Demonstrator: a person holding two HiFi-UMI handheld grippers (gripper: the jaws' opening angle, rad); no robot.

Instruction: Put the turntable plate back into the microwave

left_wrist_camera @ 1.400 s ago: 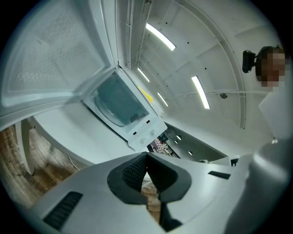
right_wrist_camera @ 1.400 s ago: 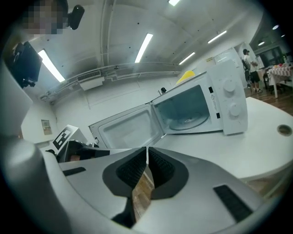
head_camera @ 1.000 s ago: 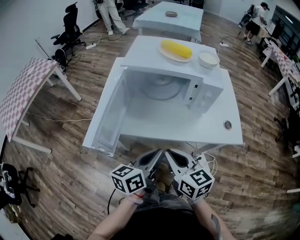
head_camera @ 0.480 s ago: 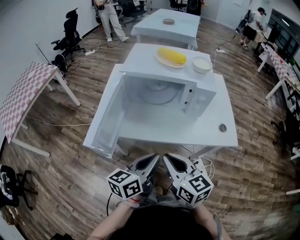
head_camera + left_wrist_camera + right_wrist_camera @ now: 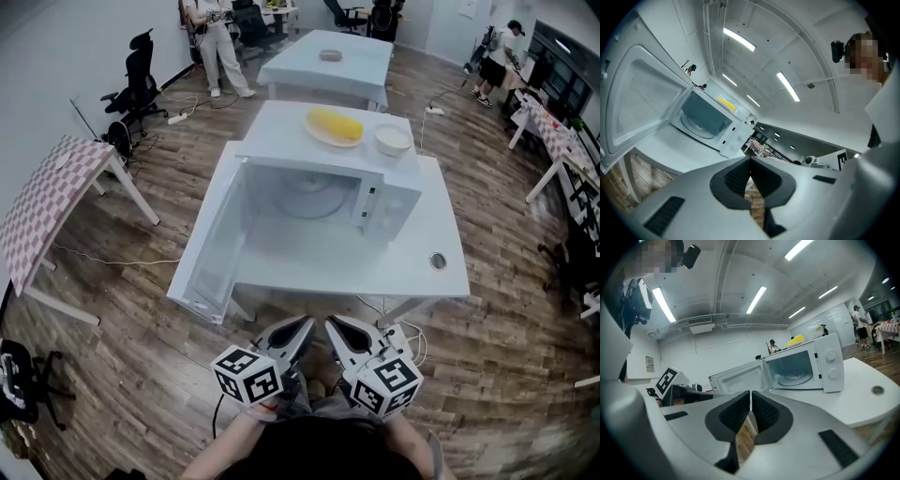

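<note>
White table (image 5: 417, 267), open microwave (image 5: 380, 202), turntable plate (image 5: 305, 199) inside, bowl (image 5: 393, 140) beyond

People (image 5: 217, 47) are standing among white tabletops (image 5: 337, 58) and swivel chairs (image 5: 139, 67) on wood flooring (image 5: 122, 366): an open-plan office.

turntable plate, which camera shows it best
The right gripper view: it looks straight into the open microwave, and the turntable plate lies flat on its floor. The head view shows it blurred from above; the left gripper view shows it small and tilted.
</note>
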